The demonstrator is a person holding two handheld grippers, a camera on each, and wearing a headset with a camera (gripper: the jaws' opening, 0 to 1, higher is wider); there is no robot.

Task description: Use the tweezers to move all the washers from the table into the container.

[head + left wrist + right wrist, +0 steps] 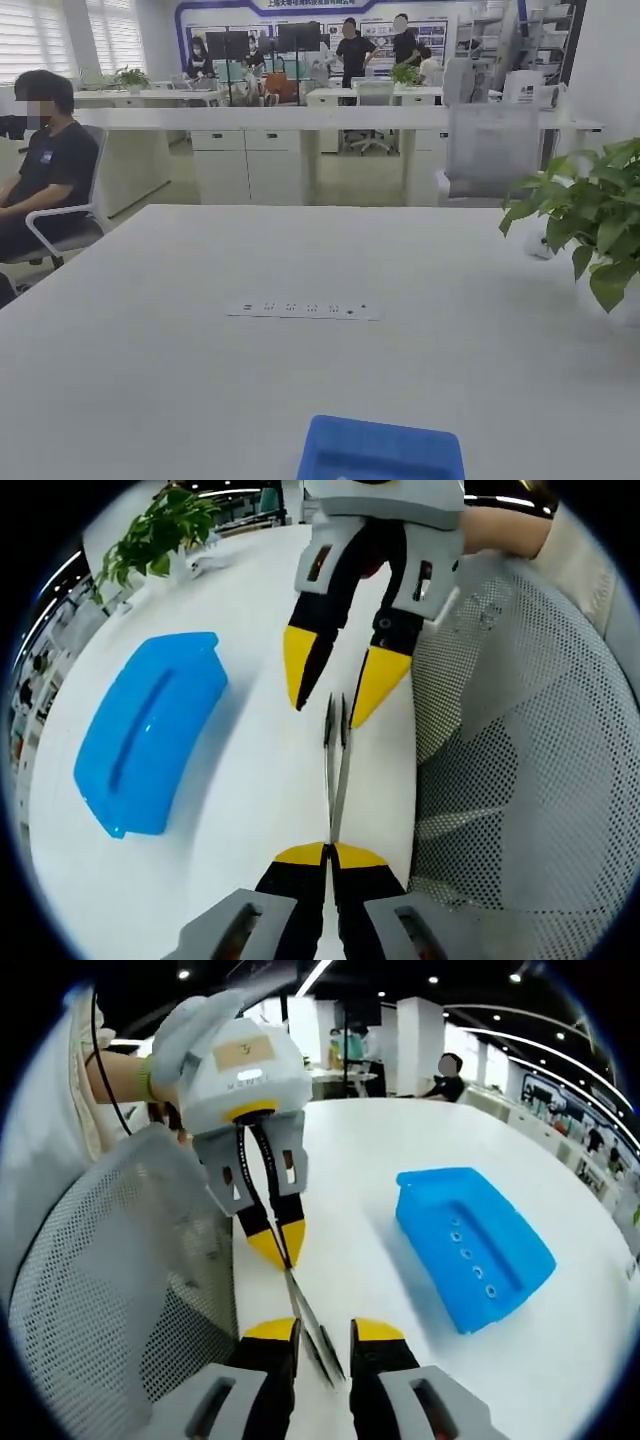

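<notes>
nearby, on the white desk (250, 810), a blue container (475, 1245) is set, a shallow tray with rounded corners. along its floor a row of small ring-like marks (470, 1257) is made out in the right gripper view; whether these are washers or part of the moulding cannot be told. in the head view the container is cut by the lower edge, and farther out on the desk a pale strip (305, 310) is laid flat, dotted with a row of small dark specks too blurred to be named.

the left gripper (330, 858) is closed: its yellow fingers (300, 857) are pressed together on the joined end of the tweezers (335, 760), which are held out near the desk's edge, beside a mesh chair back (520, 780). the right gripper (330, 708) is faced toward it with its fingers spread apart, one on each side of the tweezers' two tips. whether those fingers are touching the metal cannot be told. the tweezers are thin bare steel, with the two arms slightly parted at the free end. the container is set just beside both grippers, apart from the tweezers.

a potted plant (585, 215) is stood at the desk's far right, and a seated person (45, 170) is seen off its left side.
</notes>
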